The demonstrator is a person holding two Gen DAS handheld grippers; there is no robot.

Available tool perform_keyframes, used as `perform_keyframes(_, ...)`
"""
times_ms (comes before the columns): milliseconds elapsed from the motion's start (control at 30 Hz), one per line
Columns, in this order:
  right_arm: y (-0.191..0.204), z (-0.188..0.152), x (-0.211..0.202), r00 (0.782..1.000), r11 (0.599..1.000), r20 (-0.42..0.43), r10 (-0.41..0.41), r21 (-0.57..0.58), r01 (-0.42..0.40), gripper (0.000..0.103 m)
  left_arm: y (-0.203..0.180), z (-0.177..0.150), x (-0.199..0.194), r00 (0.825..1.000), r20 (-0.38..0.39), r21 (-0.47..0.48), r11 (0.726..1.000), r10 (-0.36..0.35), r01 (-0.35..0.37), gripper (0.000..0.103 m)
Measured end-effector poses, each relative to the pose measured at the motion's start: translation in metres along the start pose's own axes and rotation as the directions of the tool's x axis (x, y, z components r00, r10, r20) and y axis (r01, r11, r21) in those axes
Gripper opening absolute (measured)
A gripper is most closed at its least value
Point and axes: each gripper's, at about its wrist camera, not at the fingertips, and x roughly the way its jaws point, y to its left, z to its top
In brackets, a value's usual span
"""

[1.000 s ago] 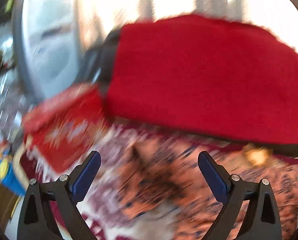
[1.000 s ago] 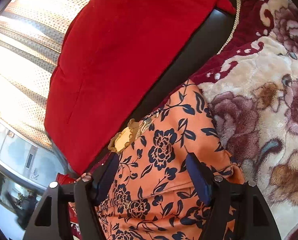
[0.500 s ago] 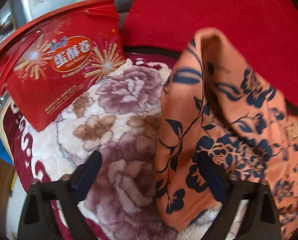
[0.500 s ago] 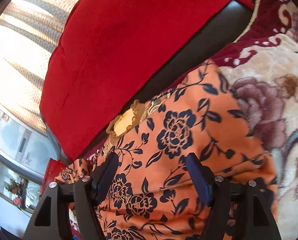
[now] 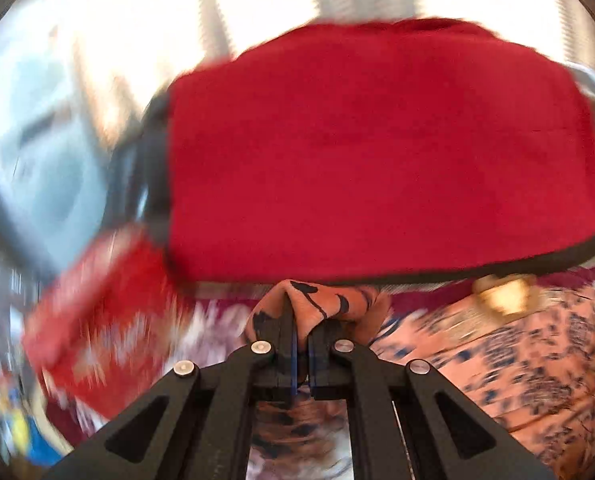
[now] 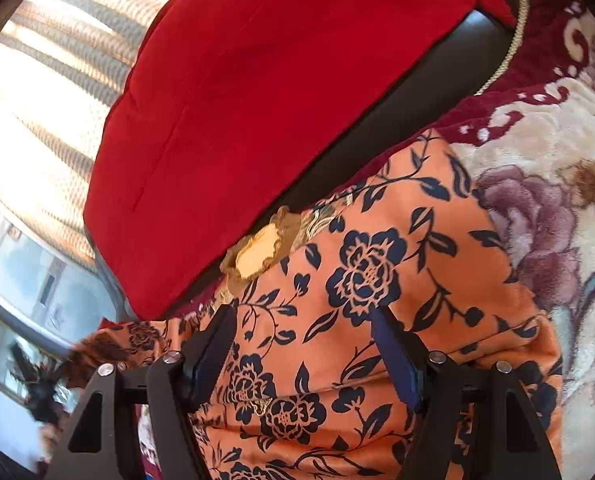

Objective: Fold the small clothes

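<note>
The left gripper pinches a bunched fold of the orange floral garment, jaws clamped on it. The right gripper stands wide, over the garment, which lies on the plush flowered blanket near the red cushion

Orange garment, navy flowers; red cushion; cream-maroon floral blanket.

Left tongs clamped shut; right tongs spread apart
</note>
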Motion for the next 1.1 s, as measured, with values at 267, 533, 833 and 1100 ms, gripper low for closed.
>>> perform_keyframes(267,-0.014,0.014,-0.019,0.998,0.996,0.063,0.025,0.082,-0.03,0.073,-0.161,0.065,-0.067,0.951,0.009,0.26,0.919,-0.309,0.296,0.004)
perform_keyframes(533,-0.042,0.037,-0.045,0.988,0.98,0.135,0.069,0.178,-0.093,0.083,-0.26,0.054,-0.037,0.802,-0.266,0.146,0.801,-0.534,0.581,0.02)
perform_keyframes(833,-0.047,0.036,-0.047,0.991,0.981,0.098,0.088,0.163,-0.103,0.083,-0.21,0.048,-0.011,0.645,-0.188,-0.189,0.672,-0.741,0.716,0.061)
perform_keyframes(1100,-0.042,0.029,-0.023,0.986,0.975,-0.038,0.162,0.16,-0.154,0.083,-0.176,0.011,0.001,0.743,-0.147,-0.149,0.757,-0.653,0.636,0.069)
